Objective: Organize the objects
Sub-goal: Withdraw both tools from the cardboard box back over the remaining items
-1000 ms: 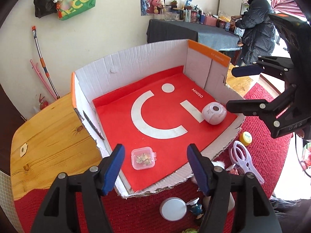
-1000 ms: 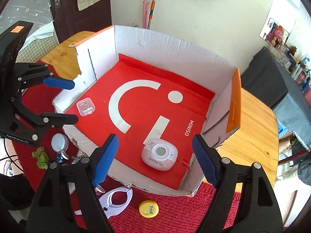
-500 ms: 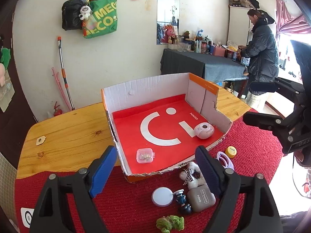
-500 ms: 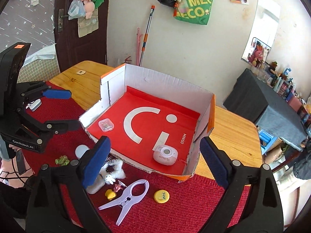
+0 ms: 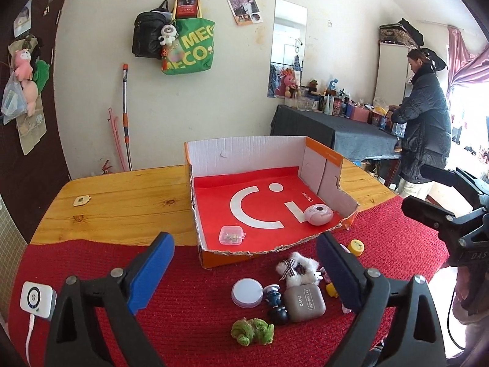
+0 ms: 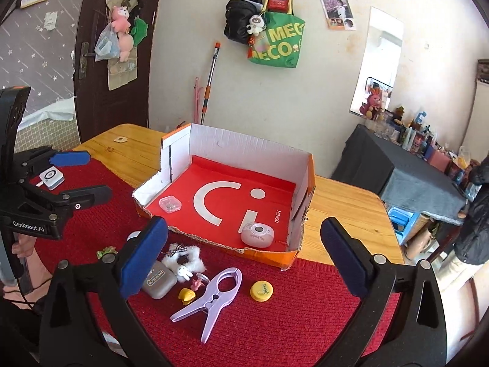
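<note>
A cardboard box with a red lining stands on the table. In it lie a clear plastic case and a pink round device. On the red cloth in front lie a white compact, a grey eye-shadow case, a green plush, a fluffy white toy, a lilac clip and a yellow cap. My left gripper and right gripper hover back from the box, above these items. Their jaws are opening with nothing between them.
A small white device on a cable lies at the cloth's left edge. Bare wooden tabletop shows left of the box and behind it. A person in a dark jacket stands at a cluttered back table.
Both grippers have pulled back from over the box and tipped up, and their jaws have widened. The loose items on the cloth have come into view. The case and pink device stay in the box.
</note>
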Demonstrator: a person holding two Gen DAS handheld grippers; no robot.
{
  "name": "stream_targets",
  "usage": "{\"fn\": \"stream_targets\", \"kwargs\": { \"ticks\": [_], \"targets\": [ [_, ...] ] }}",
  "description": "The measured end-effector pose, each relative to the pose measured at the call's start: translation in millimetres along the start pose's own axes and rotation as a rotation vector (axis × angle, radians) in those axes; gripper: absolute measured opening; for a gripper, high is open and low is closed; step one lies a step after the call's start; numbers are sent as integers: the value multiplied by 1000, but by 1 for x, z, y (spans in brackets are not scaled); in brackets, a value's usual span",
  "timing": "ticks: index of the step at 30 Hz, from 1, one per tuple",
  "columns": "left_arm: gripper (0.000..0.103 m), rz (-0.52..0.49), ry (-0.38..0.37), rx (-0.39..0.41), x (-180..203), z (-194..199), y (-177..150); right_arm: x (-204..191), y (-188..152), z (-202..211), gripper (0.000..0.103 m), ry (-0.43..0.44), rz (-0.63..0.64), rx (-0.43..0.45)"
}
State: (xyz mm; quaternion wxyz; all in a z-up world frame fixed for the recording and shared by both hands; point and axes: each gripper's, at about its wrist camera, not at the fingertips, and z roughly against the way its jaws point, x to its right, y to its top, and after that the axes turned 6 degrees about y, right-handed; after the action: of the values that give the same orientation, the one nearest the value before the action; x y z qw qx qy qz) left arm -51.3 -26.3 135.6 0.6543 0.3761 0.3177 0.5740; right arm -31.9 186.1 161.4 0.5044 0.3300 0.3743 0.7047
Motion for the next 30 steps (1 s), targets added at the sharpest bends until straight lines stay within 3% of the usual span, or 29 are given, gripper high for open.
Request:
{"fn": "stream_targets", "kwargs": {
  "ticks": [4,11,22,30],
  "targets": [
    [96,22,14,-2,3,1,-16,4,-15,7,103,-35,-51,28],
    [98,27,102,11,11,-4,-43,4,-44,-1,103,-61,-128,28],
    [98,59,136,-68,19,-24,-89,-2,-98,-34,103,-110,-231,-39],
    [98,80,136,-114,14,-34,-98,-5,-118,-48,103,-80,-273,-99]
  ]
}}
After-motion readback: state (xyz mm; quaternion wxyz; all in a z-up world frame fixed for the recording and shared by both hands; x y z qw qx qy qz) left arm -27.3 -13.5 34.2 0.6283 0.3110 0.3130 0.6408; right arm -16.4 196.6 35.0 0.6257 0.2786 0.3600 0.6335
